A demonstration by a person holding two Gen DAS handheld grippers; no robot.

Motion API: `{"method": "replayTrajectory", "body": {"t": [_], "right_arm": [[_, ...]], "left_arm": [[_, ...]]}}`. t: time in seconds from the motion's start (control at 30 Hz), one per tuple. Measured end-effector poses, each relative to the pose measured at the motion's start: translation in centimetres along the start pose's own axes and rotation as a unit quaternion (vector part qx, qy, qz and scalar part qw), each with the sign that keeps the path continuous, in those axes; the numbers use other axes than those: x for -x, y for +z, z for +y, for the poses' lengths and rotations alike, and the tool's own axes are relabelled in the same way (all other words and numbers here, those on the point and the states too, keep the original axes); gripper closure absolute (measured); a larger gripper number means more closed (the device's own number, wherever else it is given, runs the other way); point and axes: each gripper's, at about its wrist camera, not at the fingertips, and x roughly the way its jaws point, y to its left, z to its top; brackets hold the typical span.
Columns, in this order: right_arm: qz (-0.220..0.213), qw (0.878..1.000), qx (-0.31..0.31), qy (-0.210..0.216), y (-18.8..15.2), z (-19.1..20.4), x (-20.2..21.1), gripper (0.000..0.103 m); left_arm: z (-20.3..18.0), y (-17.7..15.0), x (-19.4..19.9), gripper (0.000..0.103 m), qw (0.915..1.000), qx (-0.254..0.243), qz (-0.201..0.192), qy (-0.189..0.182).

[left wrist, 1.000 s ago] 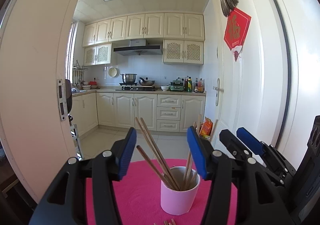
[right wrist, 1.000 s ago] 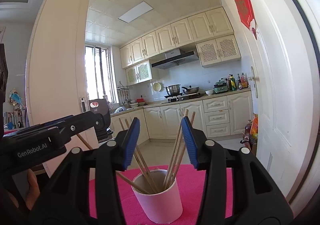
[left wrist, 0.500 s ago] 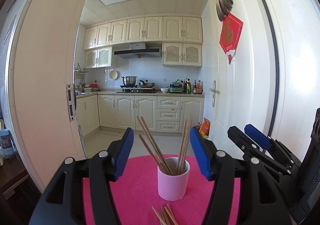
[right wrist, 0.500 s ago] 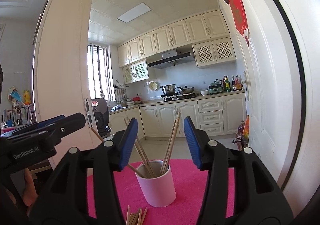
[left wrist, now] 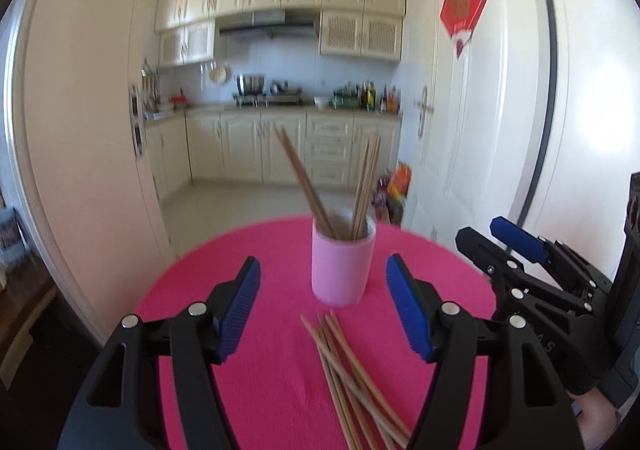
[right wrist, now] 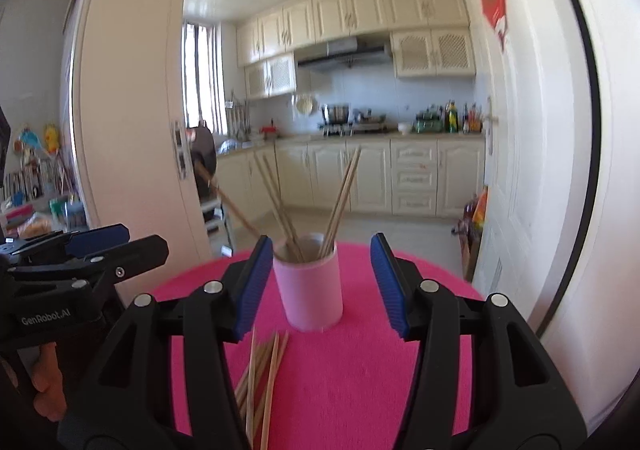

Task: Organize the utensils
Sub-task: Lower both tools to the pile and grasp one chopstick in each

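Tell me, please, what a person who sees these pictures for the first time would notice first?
The bright pink tablecloth catches the eye first, with a pale pink cup standing upright near its middle and holding several wooden chopsticks. A loose bundle of chopsticks lies flat in front of the cup. Behind is a cream kitchen.

"GenRobot.AI" on left gripper (right wrist: 96,250) body.

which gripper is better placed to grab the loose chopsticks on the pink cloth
Probably left. The loose chopsticks lie between and just ahead of the left gripper's open jaws. For the right gripper they sit off to one side, behind its jaw.
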Motion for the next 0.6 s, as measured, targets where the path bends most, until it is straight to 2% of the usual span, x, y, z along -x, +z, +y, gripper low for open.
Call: {"method": "replayTrajectory", "body": {"t": [0.1,0.17,0.27,0.33,0.37,0.5,0.6], "right_arm": [[0.084,0.996,0.014,0.015,-1.5,0.5,-2.2,0.052],[0.145,0.989,0.034,0.018,-2.8,1.3,-3.9,0.052],[0.203,0.978,0.046,0.03,-4.6,2.3,-5.7,0.053],[0.232,0.97,0.053,0.043,-5.6,3.0,-6.6,0.06],[0.245,0.967,0.056,0.045,-6.0,3.4,-7.1,0.068],[0.282,0.956,0.065,0.054,-7.4,4.3,-8.4,0.07],[0.299,0.95,0.066,0.058,-8.2,4.7,-8.8,0.074]], "left_arm": [[1.7,-1.6,-1.5,0.039,0.9981,0.025,0.056,0.002],[2.7,-2.6,-2.4,0.039,0.9952,0.041,0.089,-0.002],[3.8,-4.3,-3.8,0.039,0.9889,0.06,0.135,-0.011],[4.4,-5.4,-4.8,0.039,0.9835,0.066,0.168,-0.013],[4.6,-6.0,-5.3,0.039,0.9809,0.067,0.182,-0.01],[5.1,-7.6,-6.7,0.039,0.9719,0.061,0.227,-0.009],[5.3,-8.4,-7.2,0.039,0.9681,0.064,0.242,-0.011]]}}
